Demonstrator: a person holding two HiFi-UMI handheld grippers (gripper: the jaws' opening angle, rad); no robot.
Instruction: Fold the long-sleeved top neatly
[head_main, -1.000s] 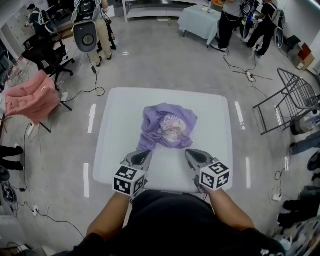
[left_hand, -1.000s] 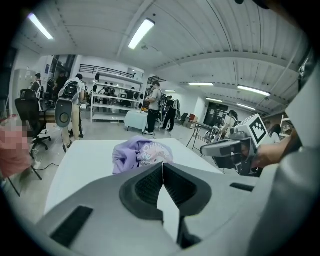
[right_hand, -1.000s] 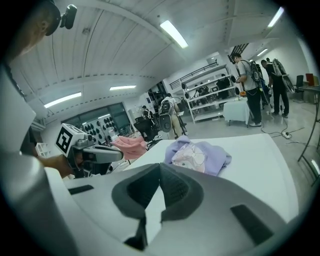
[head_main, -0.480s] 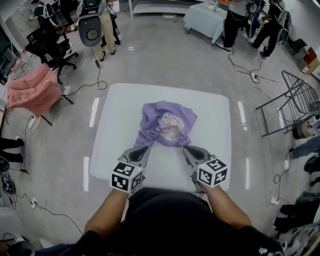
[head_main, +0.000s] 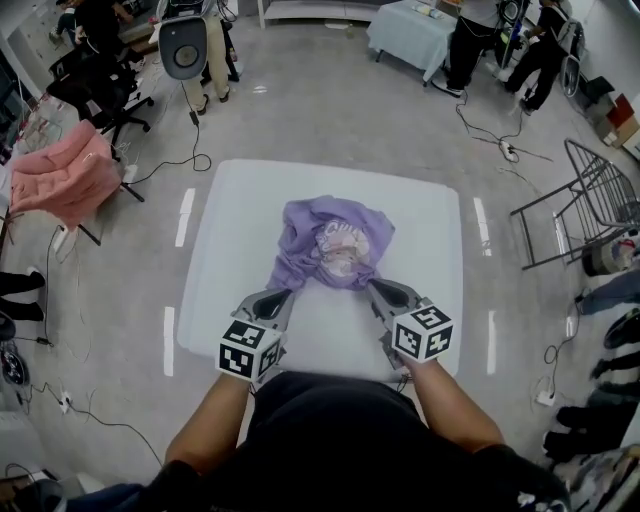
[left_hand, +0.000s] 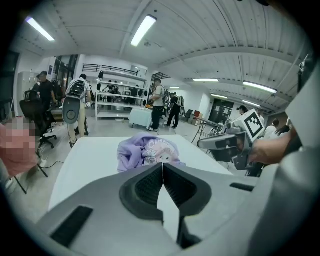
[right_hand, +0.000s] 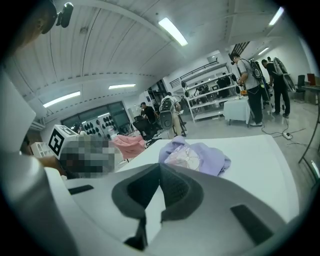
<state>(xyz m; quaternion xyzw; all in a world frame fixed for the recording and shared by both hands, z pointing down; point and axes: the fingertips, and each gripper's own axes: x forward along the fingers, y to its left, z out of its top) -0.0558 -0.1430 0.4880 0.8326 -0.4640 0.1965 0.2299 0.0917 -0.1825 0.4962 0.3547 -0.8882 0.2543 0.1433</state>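
- Head view showed the left tongs (head_main: 282, 294) closed with nothing between them, tips just beside the near-left edge of the long-sleeved top (head_main: 335, 243).
- Lilac and crumpled, that top lay mid-way on the white surface (head_main: 225, 230).
- The right tongs (head_main: 372, 287) were likewise closed and empty, just beside its near-right edge.
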